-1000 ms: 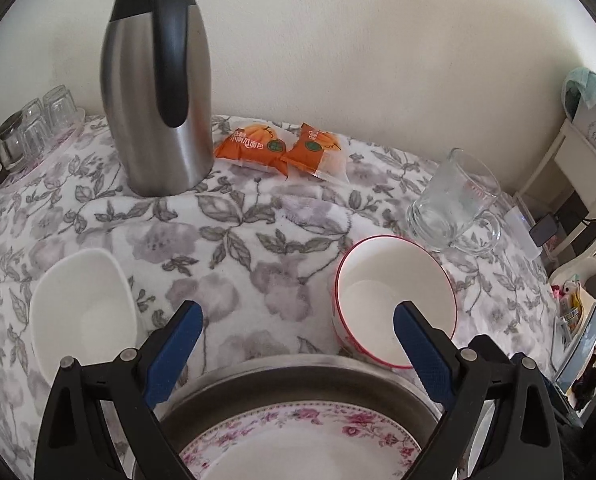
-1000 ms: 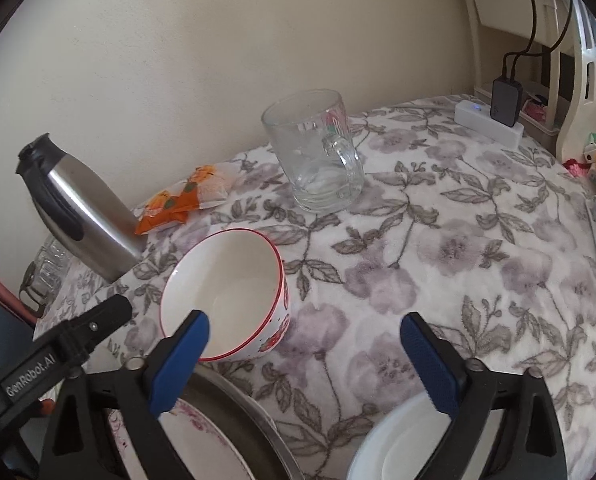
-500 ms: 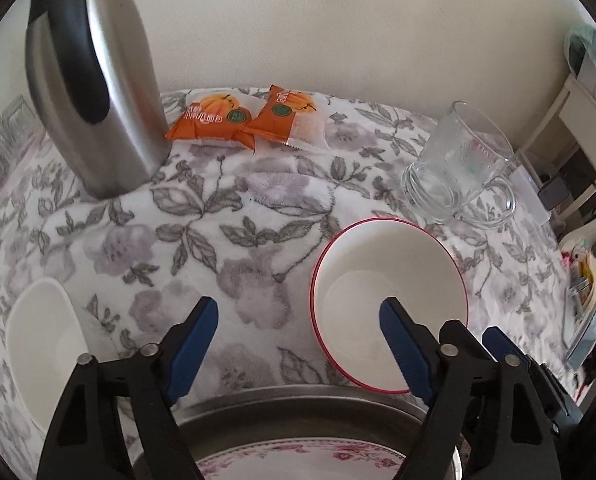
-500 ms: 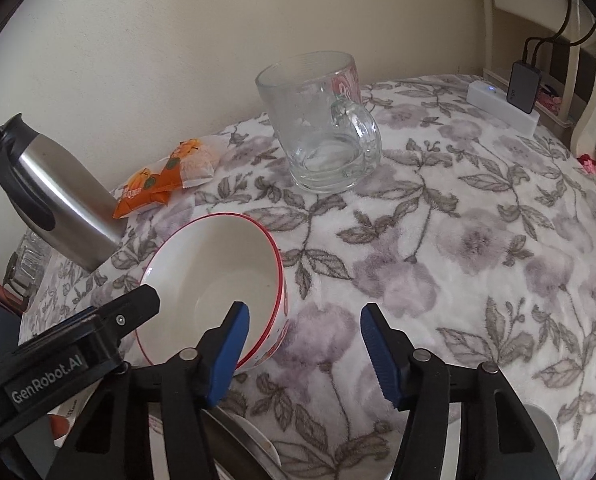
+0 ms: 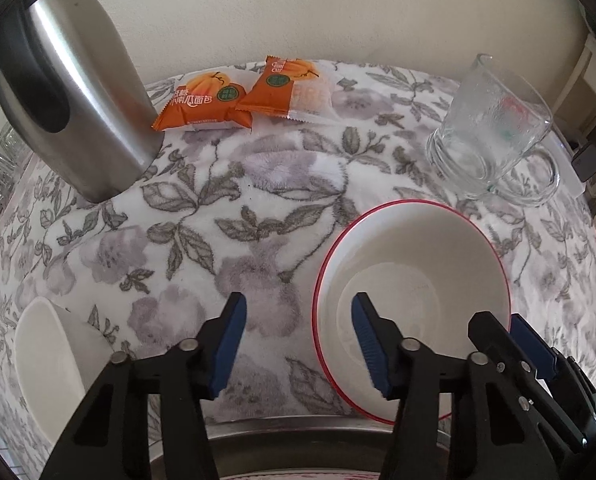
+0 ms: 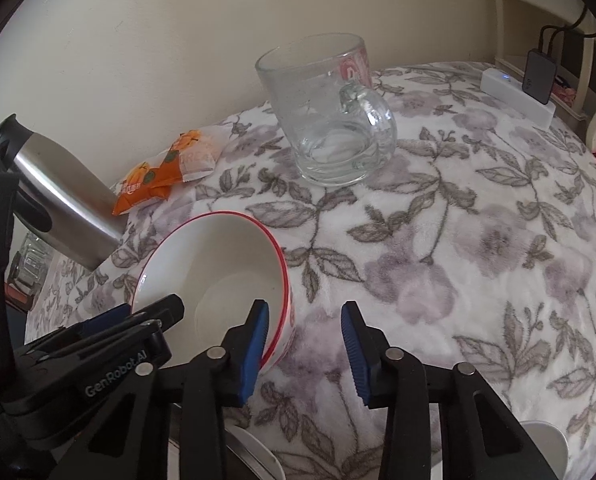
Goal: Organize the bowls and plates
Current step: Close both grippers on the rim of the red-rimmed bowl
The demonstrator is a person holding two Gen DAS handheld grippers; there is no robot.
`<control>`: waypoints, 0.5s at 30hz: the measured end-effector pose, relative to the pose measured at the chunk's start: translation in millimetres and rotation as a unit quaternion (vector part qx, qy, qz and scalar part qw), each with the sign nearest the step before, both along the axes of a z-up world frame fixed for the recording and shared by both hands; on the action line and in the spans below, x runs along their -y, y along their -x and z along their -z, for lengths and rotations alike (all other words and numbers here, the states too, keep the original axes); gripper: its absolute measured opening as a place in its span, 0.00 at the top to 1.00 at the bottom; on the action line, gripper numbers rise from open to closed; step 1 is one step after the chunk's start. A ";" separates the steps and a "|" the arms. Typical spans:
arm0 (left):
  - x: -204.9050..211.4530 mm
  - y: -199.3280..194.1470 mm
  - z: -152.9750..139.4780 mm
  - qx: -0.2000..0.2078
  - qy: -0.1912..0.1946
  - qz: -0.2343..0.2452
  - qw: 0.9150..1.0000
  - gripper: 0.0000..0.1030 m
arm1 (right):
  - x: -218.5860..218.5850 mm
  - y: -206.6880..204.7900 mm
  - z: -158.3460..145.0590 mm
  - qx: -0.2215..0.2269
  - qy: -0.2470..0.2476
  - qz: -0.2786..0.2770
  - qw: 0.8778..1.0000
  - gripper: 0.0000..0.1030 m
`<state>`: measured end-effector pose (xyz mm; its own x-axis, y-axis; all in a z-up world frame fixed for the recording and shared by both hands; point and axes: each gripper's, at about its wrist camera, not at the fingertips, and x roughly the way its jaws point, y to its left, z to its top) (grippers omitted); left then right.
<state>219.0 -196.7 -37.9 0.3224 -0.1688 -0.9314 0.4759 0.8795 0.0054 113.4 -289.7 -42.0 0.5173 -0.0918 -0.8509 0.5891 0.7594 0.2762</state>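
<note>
Since a second ago both of your tongs have come lower and nearer the red-rimmed bowl (image 5: pixel 413 280), which now fills far more of each view, and the floral plate that showed at the bottom of the left view has slid almost out of sight. Your left tongs (image 5: pixel 298 344) have just been closing and stand about half open: one blue ribbed pad hangs inside the bowl, the other outside over the cloth, with the near rim between them but no pad pressing on it. Your right tongs (image 6: pixel 303 346) have also been closing, to a narrower gap; the left pad sits inside the bowl by its wall, the other outside it, and I cannot tell whether either touches. The bowl stands upright on the worktop (image 5: pixel 258 208), round, glossy white inside with a thin red lip, just beyond a grey metal tray (image 5: pixel 298 436). The worktop wears a plush, fleecy cloth printed with grey leaves and mauve flowers. A smooth white dish (image 5: pixel 46 364) lies at the left. Behind stand a brushed-steel flask (image 5: pixel 82 96) with a black handle, two crinkled orange snack packets (image 5: pixel 242 96) and a clear, thick-walled glass mug (image 5: pixel 485 136).
</note>
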 end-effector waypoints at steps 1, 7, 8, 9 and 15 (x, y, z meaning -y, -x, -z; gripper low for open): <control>0.0 -0.8 0.9 -0.002 0.000 0.000 1.000 0.54 | 0.1 -0.9 1.2 0.000 -0.003 -0.002 1.000 0.63; -1.6 -3.7 9.3 -0.018 0.009 0.002 1.000 0.75 | -0.1 -8.5 7.6 -0.008 -0.014 -0.019 1.000 0.64; 0.1 -3.1 9.4 -0.018 0.010 0.006 1.000 0.81 | 0.4 -8.9 9.1 -0.008 -0.019 -0.022 1.000 0.64; 2.1 -1.7 8.9 -0.017 0.011 0.013 1.000 0.84 | 0.5 -9.0 10.5 -0.008 -0.024 -0.024 0.999 0.65; 6.8 5.2 2.3 -0.012 0.030 0.028 0.999 0.92 | -3.3 -8.8 12.3 -0.002 -0.038 -0.038 0.999 0.78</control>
<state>213.8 -203.5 -40.2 0.2878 -0.2417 -0.9267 0.5245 0.8494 -0.0587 122.2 -286.4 -54.3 0.5178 0.0124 -0.8554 0.5308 0.7795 0.3326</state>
